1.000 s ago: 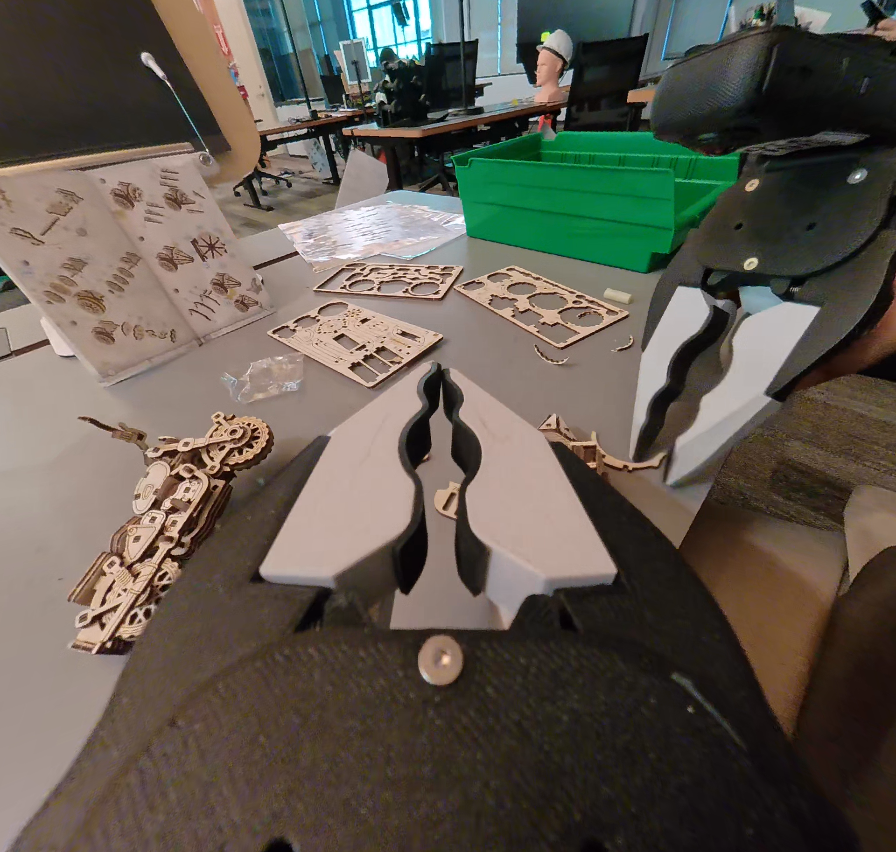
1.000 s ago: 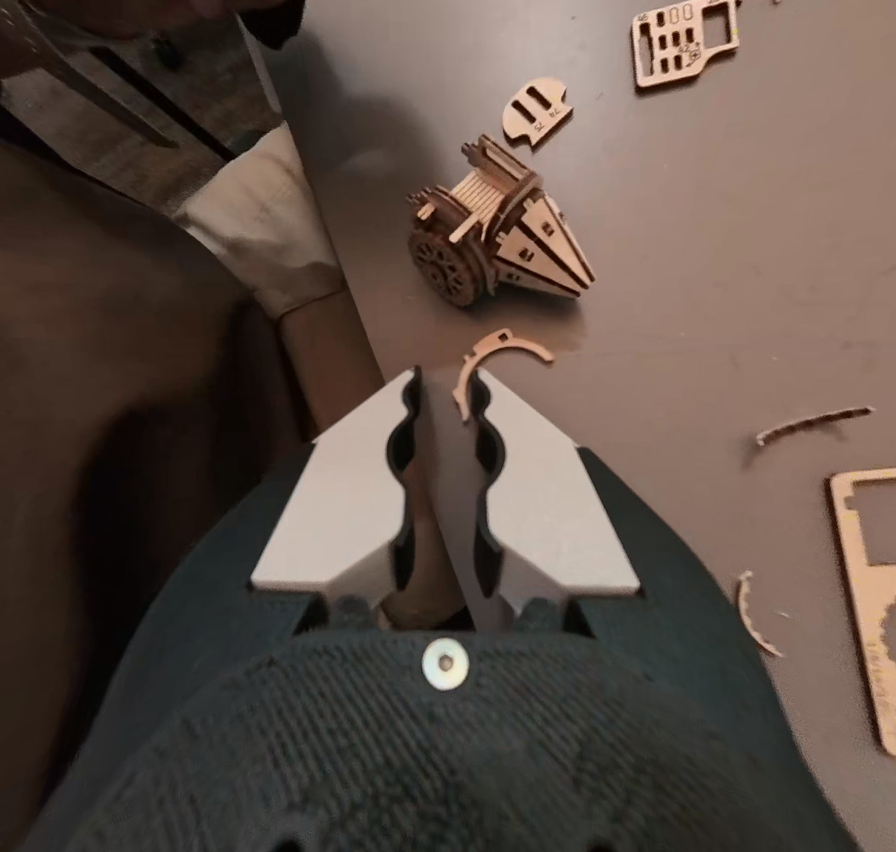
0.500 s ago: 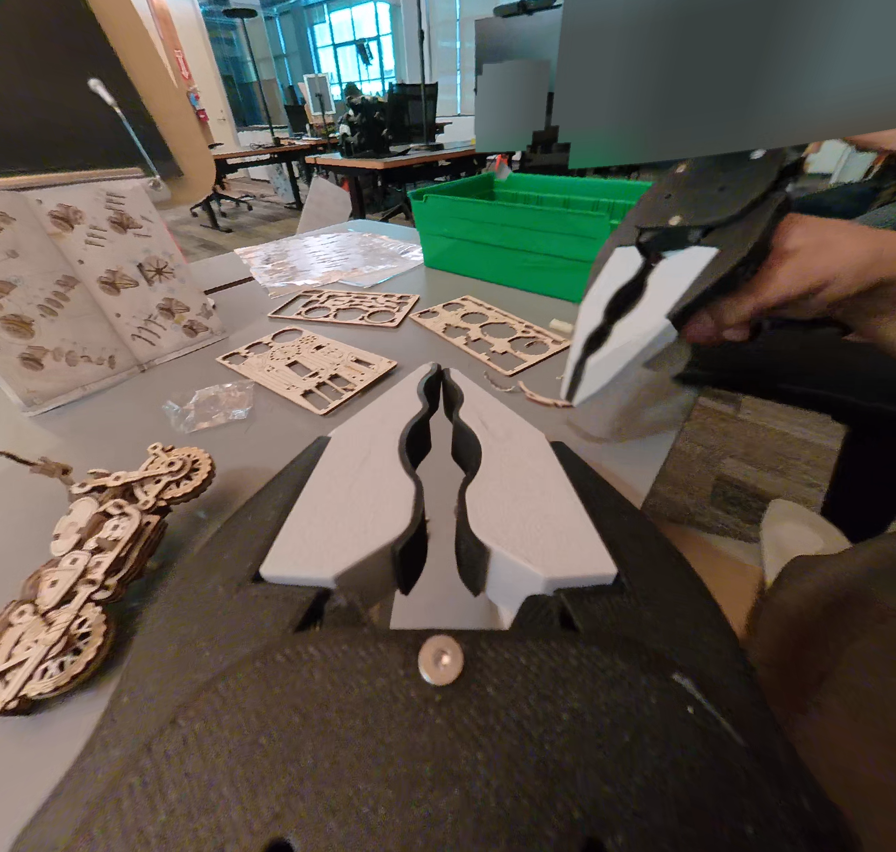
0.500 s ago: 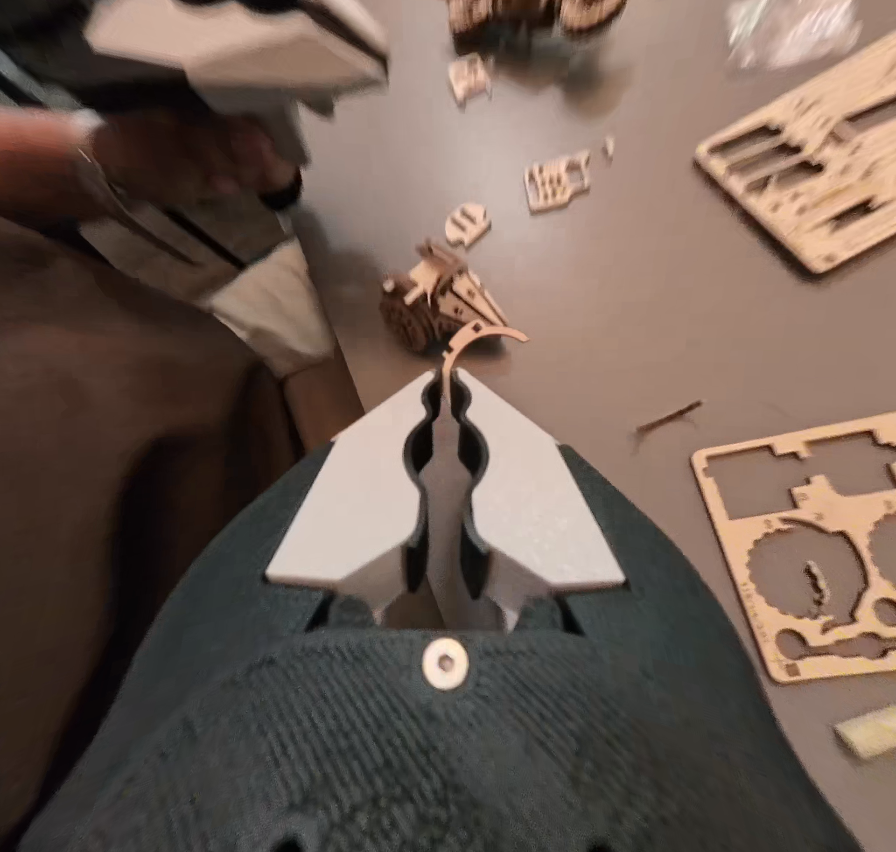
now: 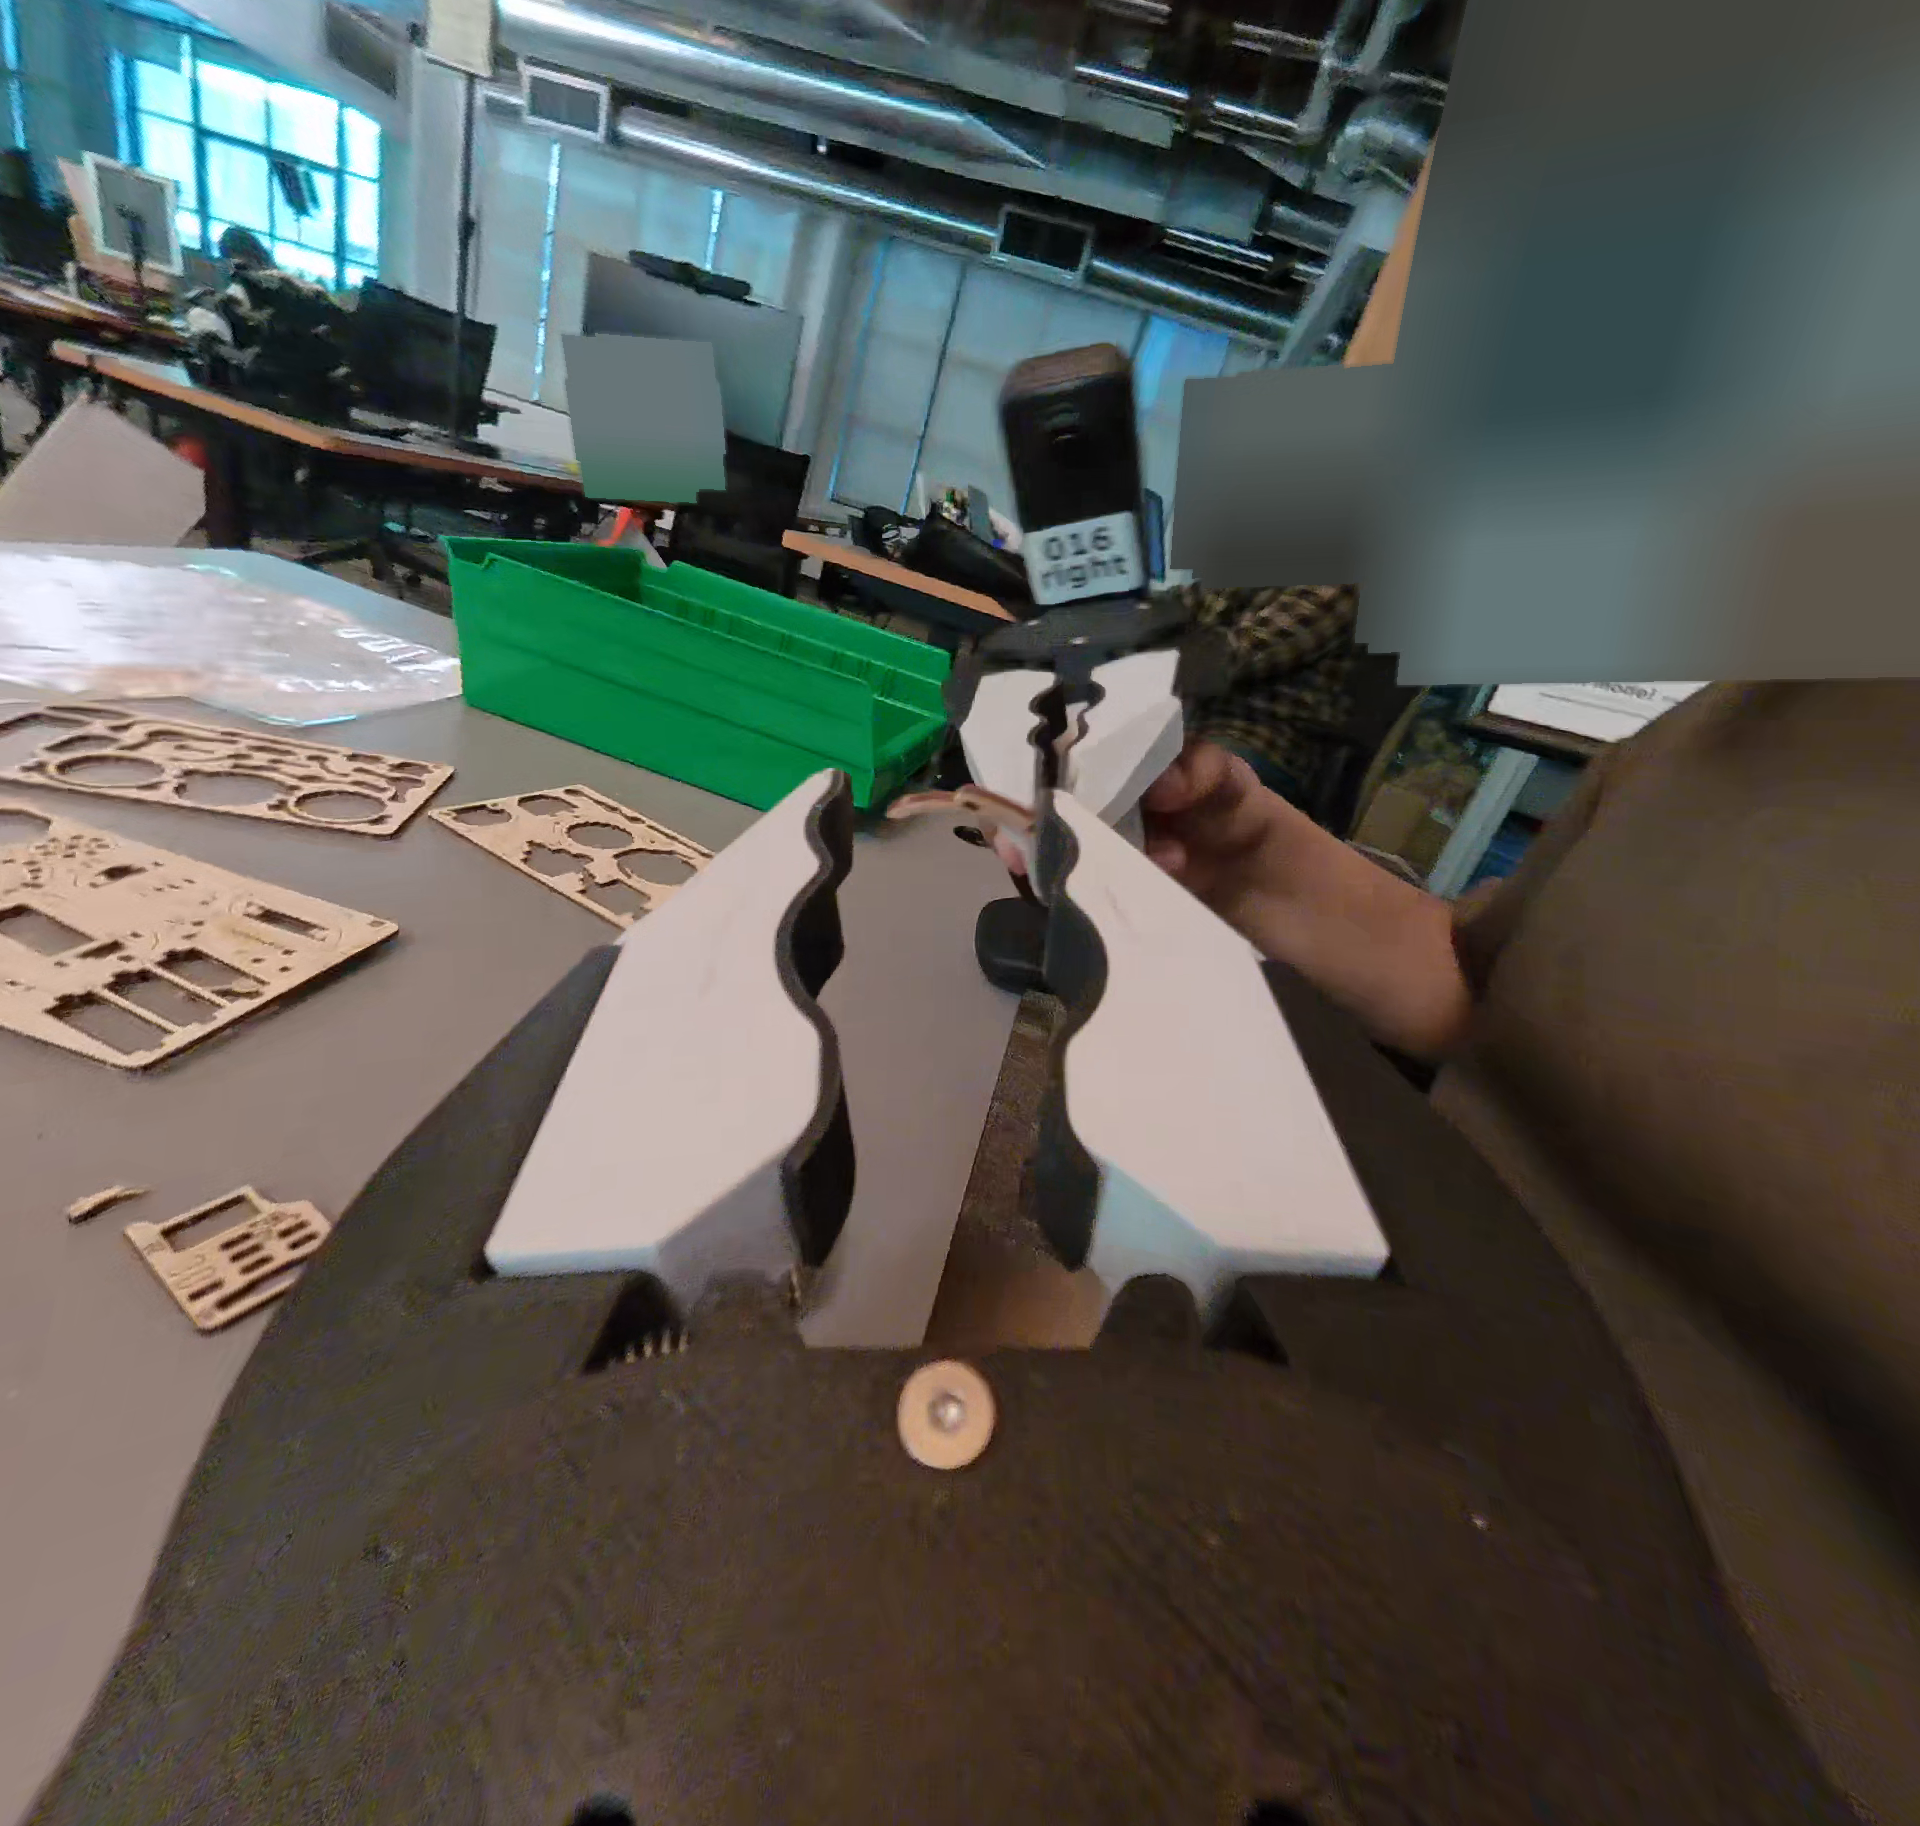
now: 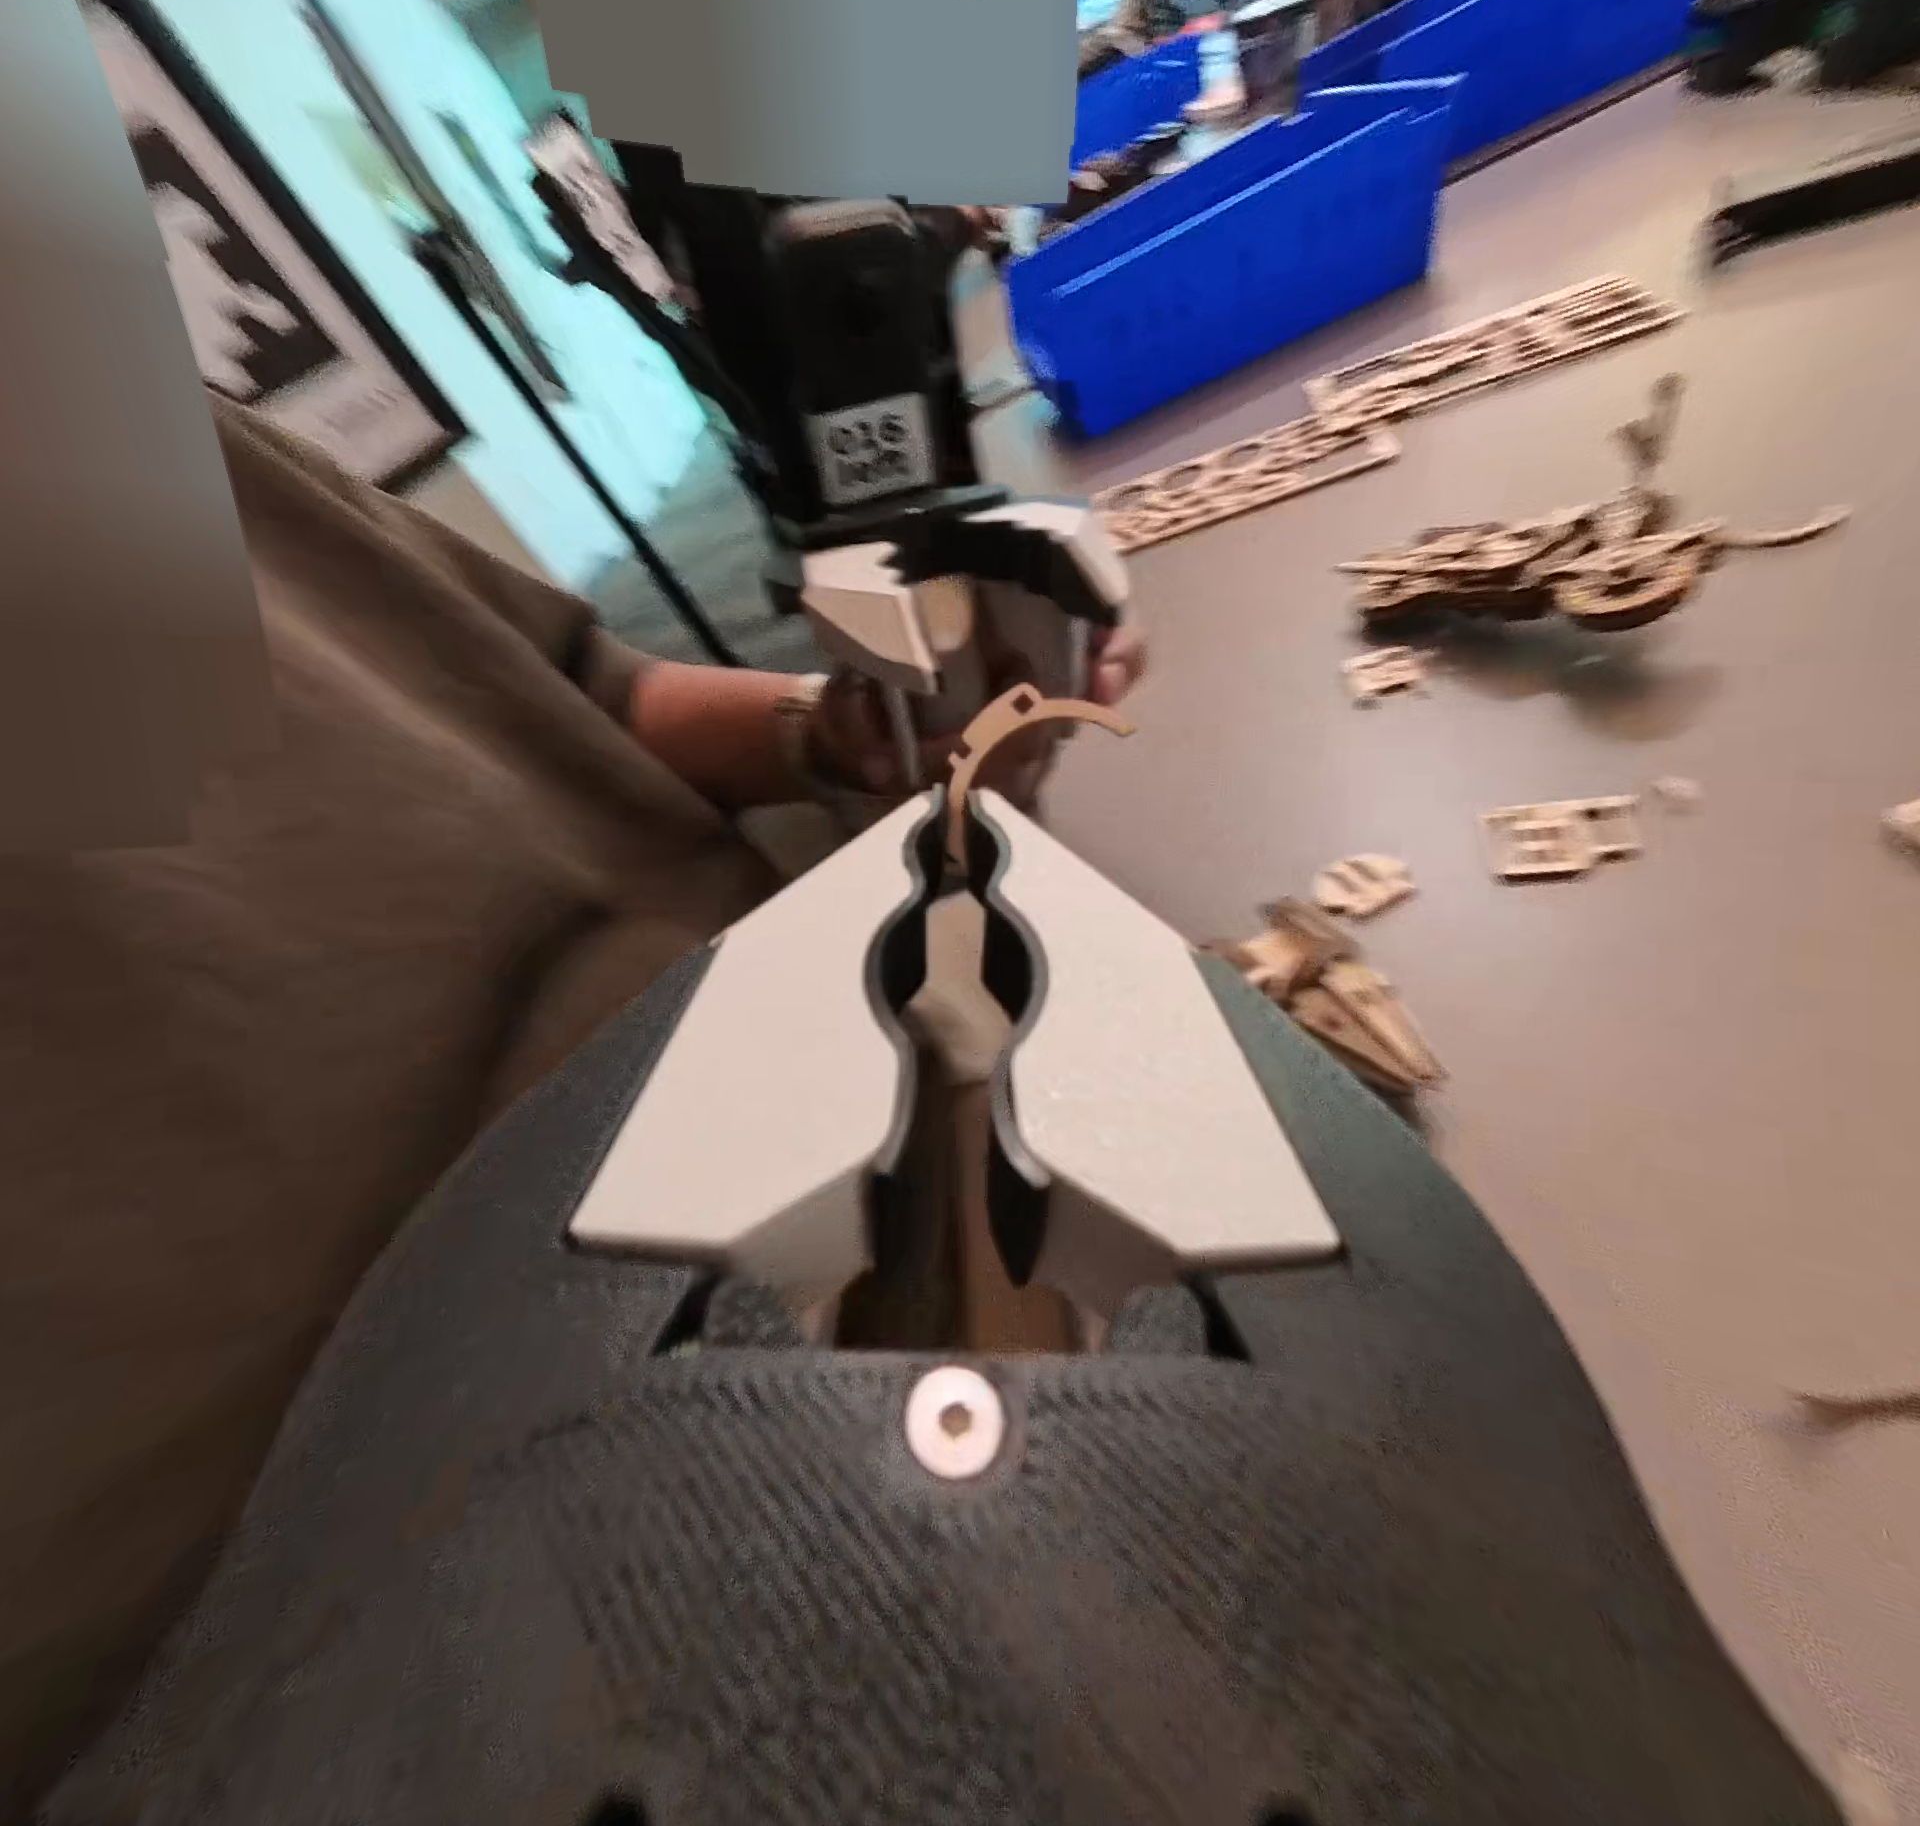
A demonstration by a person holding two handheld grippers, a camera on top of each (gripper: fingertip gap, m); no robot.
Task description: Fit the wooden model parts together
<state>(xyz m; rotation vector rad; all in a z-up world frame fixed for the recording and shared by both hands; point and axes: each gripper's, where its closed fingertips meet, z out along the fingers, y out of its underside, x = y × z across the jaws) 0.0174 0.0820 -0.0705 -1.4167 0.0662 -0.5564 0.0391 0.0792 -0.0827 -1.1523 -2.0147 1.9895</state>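
My right gripper (image 6: 956, 812) is shut on a thin curved wooden piece (image 6: 1023, 727), which sticks up out of its tips. It is held in the air, facing my left gripper (image 6: 966, 602). In the left wrist view my left gripper (image 5: 945, 820) is open and empty. The right gripper (image 5: 1051, 758) hangs just beyond it with the curved piece (image 5: 951, 808) pointing between my open fingers. A small wooden sub-assembly (image 6: 1330, 997) lies on the grey table (image 6: 1558, 1205) near the right gripper. A built wooden motorcycle model (image 6: 1538, 571) lies farther back.
A green bin (image 5: 675, 675) stands at the table's far side, and a blue bin (image 6: 1226, 270) at the other end. Punched-out wooden sheets (image 5: 156, 945) and small offcuts (image 5: 229, 1251) lie around. The person's hands and sleeves are close behind both grippers.
Both grippers have risen off the table and turned to face each other. The right has lifted the curved piece with it. The left gripper has opened.
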